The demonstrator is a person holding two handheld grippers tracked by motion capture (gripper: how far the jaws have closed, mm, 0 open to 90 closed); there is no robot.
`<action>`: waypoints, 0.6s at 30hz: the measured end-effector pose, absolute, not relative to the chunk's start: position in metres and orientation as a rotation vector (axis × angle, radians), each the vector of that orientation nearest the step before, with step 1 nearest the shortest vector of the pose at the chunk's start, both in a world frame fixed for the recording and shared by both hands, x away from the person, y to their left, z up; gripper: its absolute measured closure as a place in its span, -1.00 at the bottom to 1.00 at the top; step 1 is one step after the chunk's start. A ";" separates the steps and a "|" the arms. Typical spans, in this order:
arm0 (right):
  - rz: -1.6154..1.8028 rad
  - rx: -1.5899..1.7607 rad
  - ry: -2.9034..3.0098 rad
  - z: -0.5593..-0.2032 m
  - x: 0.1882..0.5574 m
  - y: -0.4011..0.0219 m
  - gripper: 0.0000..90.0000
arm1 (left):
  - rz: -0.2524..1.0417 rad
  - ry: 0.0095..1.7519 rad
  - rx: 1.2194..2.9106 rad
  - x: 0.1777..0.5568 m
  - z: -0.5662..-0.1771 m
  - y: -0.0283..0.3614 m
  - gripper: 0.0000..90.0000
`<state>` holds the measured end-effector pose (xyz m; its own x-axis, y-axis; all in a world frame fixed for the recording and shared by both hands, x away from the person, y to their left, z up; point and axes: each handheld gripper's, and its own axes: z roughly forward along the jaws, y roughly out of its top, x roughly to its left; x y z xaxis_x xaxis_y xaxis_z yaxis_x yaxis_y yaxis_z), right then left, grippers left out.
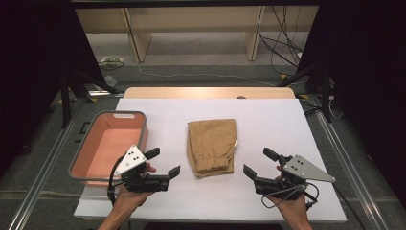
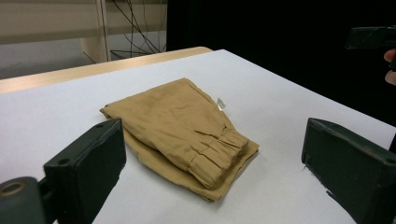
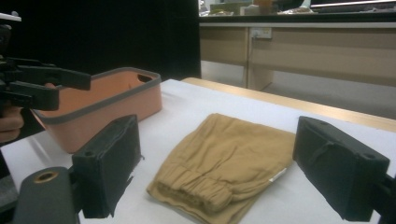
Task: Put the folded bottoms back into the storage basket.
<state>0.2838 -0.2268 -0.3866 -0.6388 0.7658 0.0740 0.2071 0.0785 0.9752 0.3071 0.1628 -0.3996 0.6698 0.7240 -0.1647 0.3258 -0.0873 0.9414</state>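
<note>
A folded tan garment with an elastic waistband lies flat in the middle of the white table. It also lies ahead of the jaws in the left gripper view and the right gripper view. My left gripper is held just above the table, left of the garment, jaws open and empty. My right gripper mirrors it on the garment's right side, also open and empty. Neither gripper touches the cloth. A small white label sticks out of the garment's side.
A salmon-pink bin with a grey rim stands at the table's left edge, close behind my left gripper; it looks empty. The same bin appears in the right gripper view. Black stands and cables flank the table's far side.
</note>
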 end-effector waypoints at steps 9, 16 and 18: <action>1.541 0.974 1.910 -0.385 0.294 -0.230 -0.62 | 0.404 0.917 1.694 0.310 -0.402 0.160 -0.84; 1.524 0.971 1.921 -0.383 0.300 -0.231 -0.60 | 0.380 0.946 1.688 0.313 -0.403 0.154 -0.83; 1.518 0.965 1.925 -0.383 0.301 -0.230 -0.60 | 0.379 0.945 1.692 0.313 -0.403 0.152 -0.83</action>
<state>0.3012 -0.2298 -0.3826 -0.6228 0.7813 0.0404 0.2217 0.1268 0.9668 0.3131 0.1521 -0.4025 0.6293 0.7480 -0.2108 0.3948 -0.0740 0.9158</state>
